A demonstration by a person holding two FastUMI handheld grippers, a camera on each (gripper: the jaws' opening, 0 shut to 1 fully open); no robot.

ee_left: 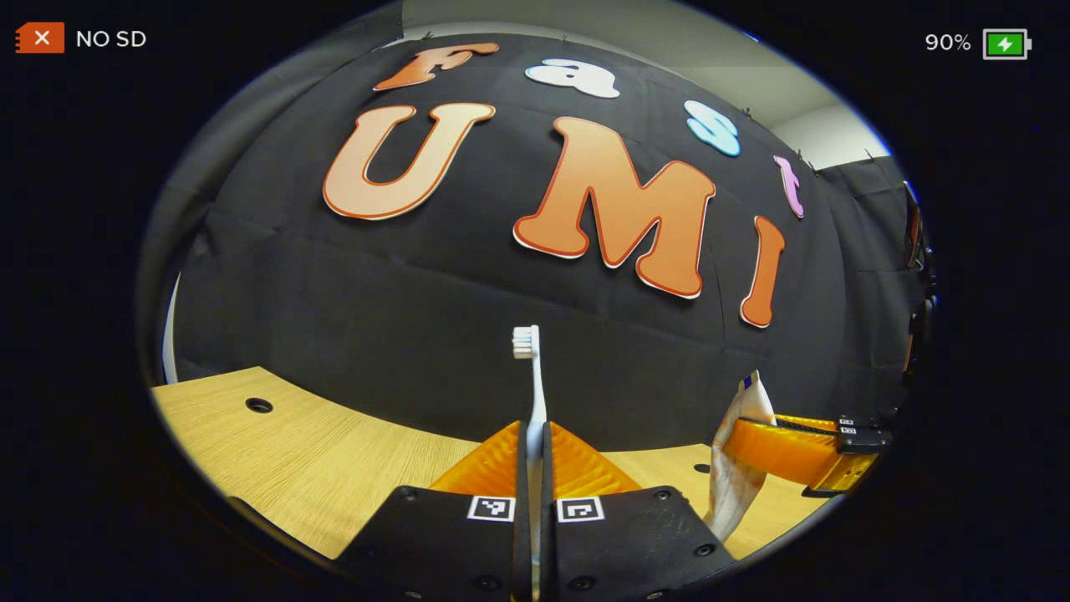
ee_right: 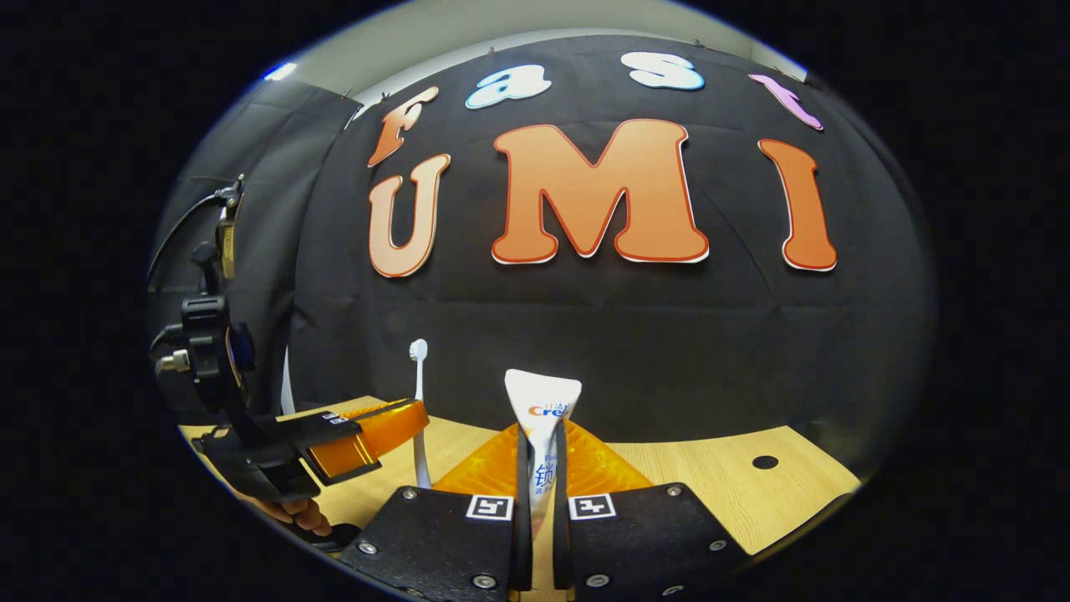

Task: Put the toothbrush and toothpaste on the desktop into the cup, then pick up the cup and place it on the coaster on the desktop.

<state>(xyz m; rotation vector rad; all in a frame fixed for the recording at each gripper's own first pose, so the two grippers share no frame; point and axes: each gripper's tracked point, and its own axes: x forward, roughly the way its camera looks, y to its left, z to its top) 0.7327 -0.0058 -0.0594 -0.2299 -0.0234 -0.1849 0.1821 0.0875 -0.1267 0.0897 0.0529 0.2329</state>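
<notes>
In the left gripper view my left gripper (ee_left: 535,435) is shut on a white toothbrush (ee_left: 532,376), which stands upright above the wooden desktop (ee_left: 284,451), bristles at the top. At the right of that view the right gripper (ee_left: 736,447) holds a white toothpaste tube (ee_left: 740,468). In the right gripper view my right gripper (ee_right: 542,456) is shut on the toothpaste tube (ee_right: 542,410), flat crimped end up. At the left of that view the left gripper (ee_right: 410,422) carries the toothbrush (ee_right: 419,401), with a hand (ee_right: 292,512) under it.
The wooden desktop (ee_right: 710,485) runs back to the black cloth wall. Small round holes (ee_left: 258,405) (ee_right: 764,461) are set in the desktop. A cabled rig (ee_right: 205,334) rides on the left gripper's body.
</notes>
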